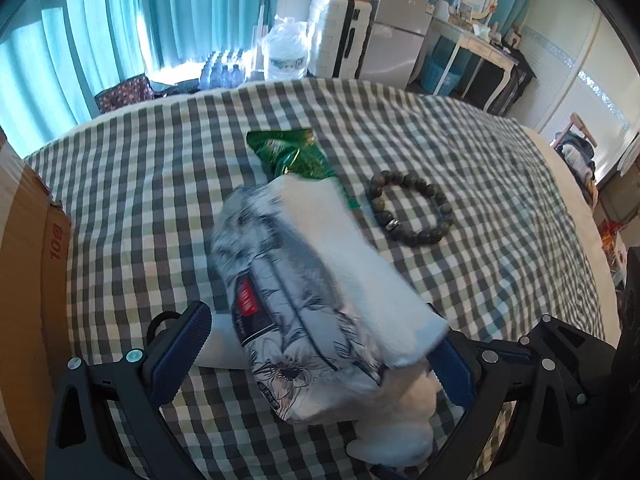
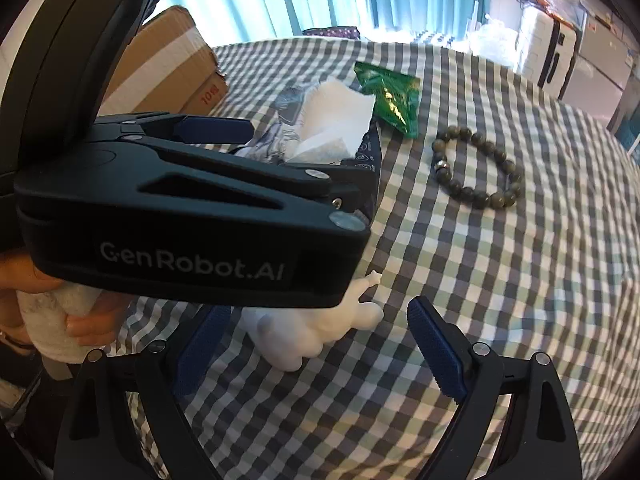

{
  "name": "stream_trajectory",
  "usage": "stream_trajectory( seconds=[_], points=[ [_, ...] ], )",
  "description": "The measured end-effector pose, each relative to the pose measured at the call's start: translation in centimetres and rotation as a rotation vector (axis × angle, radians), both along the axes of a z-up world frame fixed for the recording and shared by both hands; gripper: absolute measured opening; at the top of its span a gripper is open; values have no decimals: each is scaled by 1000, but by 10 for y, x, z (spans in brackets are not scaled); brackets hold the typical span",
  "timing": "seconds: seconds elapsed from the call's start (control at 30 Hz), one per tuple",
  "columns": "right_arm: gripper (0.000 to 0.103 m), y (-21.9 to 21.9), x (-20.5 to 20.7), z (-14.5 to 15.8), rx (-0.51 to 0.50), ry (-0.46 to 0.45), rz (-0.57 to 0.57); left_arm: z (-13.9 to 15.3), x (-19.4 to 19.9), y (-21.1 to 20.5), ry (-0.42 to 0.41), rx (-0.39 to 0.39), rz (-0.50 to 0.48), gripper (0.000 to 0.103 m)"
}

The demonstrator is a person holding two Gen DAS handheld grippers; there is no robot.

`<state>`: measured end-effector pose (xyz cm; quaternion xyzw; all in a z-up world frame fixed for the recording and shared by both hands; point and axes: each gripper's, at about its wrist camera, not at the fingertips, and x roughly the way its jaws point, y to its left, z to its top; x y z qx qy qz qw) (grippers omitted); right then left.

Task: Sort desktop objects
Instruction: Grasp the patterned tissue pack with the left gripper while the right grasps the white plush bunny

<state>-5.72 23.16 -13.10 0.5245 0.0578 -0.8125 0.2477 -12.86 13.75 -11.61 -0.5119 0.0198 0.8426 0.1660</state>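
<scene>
Left wrist view: the left gripper [image 1: 320, 344] stands wide, its blue pads on either side of a soft tissue pack [image 1: 320, 288] in grey flower print with white tissue showing at the top. The left pad [image 1: 188, 344] is clear of the pack; whether the other one touches it I cannot tell, so nothing is clamped. Under the pack's near end lies a white figurine [image 1: 400, 432], touching it. Beyond the pack's far end a green foil packet [image 1: 296, 156] pokes out, partly covered by it. To the right of the pack, a little apart, lies a bracelet of dark beads [image 1: 412, 208]. All rest on a checked bedcover [image 1: 160, 184]. Left of the pack, at the bed's edge, stands a cardboard box [image 1: 32, 248]; its inside is out of sight.

Right wrist view: the right gripper [image 2: 316, 344] is open with nothing held; the white figurine [image 2: 312, 328] lies between its fingers, nearer the left one. The left gripper's black body [image 2: 192, 232] crosses the frame above it, hiding much of the tissue pack [image 2: 332, 124]. This view alone shows a hand [image 2: 60, 312] in the lower left corner, and the bracelet [image 2: 480, 168] well clear to the right of the pack.
</scene>
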Motion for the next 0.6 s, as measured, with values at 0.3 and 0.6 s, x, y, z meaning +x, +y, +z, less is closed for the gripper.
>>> stream_trajectory(
  seconds=[0.3, 0.6],
  points=[
    [88, -12, -6, -19, 41, -39, 1, 2, 13, 4, 24, -7, -80, 54],
    [63, -10, -14, -12, 77, -61, -46, 15, 19, 1, 38, 23, -97, 29]
  ],
)
